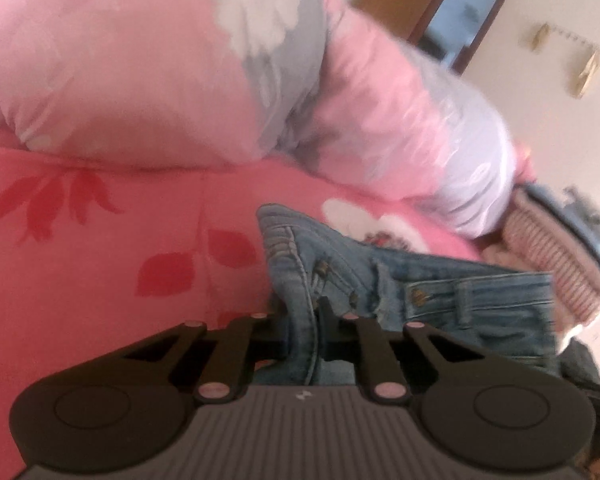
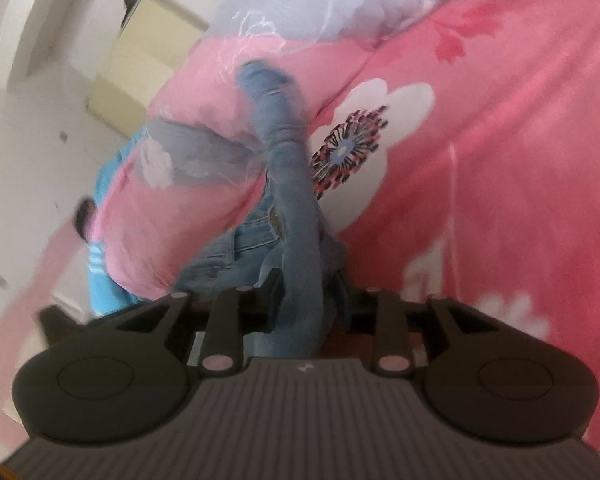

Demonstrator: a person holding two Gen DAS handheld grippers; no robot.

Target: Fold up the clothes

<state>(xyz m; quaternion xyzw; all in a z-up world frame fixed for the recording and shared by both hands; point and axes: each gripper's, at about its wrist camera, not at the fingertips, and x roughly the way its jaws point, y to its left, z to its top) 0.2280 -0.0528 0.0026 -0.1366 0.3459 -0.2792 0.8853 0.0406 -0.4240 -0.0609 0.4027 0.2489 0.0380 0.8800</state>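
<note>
A pair of light blue jeans [image 1: 420,280] lies on a pink flowered bed sheet [image 1: 100,260]. My left gripper [image 1: 302,312] is shut on a fold of the denim near the waistband, where rivets and a belt loop show. In the right wrist view a long strip of the jeans [image 2: 288,184] runs away from the camera over the sheet. My right gripper [image 2: 306,288] is shut on the near end of that strip. Both views are blurred.
A bulky pink and grey flowered duvet [image 1: 180,72] is heaped behind the jeans. A pink striped garment [image 1: 556,248] lies at the right. A blue garment [image 2: 108,272] hangs at the bed's edge. White wall and a cream cabinet [image 2: 140,64] lie beyond.
</note>
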